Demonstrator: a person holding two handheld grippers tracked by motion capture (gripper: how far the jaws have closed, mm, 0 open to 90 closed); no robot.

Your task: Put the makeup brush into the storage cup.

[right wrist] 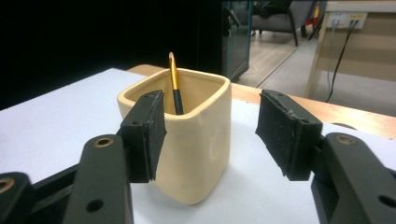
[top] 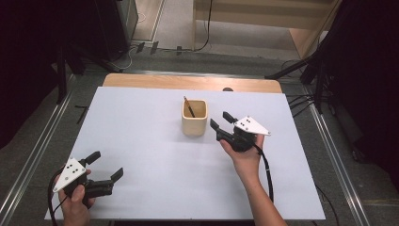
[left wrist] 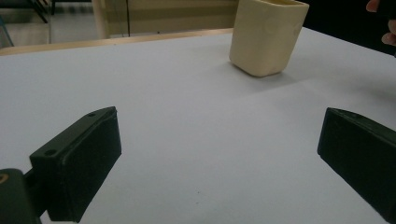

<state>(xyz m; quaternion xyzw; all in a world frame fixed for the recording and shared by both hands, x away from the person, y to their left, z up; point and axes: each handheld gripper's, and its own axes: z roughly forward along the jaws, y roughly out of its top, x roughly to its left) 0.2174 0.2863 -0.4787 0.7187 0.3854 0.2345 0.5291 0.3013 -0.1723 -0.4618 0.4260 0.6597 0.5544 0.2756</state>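
A cream square cup (top: 194,118) stands upright near the middle of the white table (top: 141,141); a black-and-gold pen (top: 188,107) leans inside it. My right gripper (top: 221,121) sits just right of the cup, jaws apart with nothing between them. In the right gripper view the cup (right wrist: 187,140) and pen (right wrist: 174,86) stand close ahead of my right gripper (right wrist: 210,126), whose pads do not touch it. My left gripper (top: 106,165) rests at the table's near left corner, jaws wide. The left gripper view has my left gripper (left wrist: 217,154) open over bare table, with the cup (left wrist: 266,37) farther off.
The table's wooden back edge (top: 188,82) lies behind the cup. Cables (top: 141,47) and dark stands (top: 320,70) are on the floor around the table. A person's fingers (left wrist: 385,23) show at the right edge of the left gripper view.
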